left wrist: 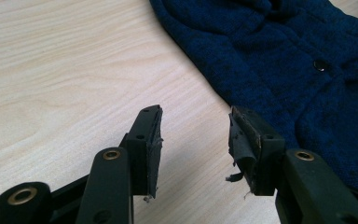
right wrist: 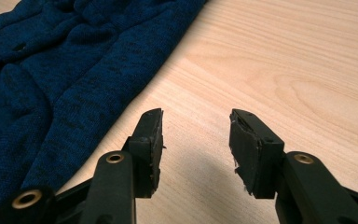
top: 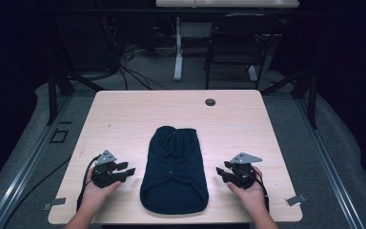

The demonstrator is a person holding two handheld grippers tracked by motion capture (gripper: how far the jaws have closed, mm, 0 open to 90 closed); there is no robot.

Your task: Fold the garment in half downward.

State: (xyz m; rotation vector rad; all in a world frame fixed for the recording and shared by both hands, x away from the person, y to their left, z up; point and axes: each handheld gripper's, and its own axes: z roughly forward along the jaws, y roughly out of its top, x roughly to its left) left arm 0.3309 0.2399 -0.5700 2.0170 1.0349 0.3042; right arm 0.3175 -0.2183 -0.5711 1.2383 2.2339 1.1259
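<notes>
Navy garment point(top: 174, 169) lies between both grippers' parted fingers point(left wrist: 147, 144); grommet point(top: 210, 102) well beyond.

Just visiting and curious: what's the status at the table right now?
Left claw open, right claw open, both empty. Dark blue knit garment flat between them, untouched. Nothing in the way.

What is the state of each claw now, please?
Left claw: open, holding nothing, beside the blue sweater.
Right claw: open, holding nothing, over bare table.
</notes>
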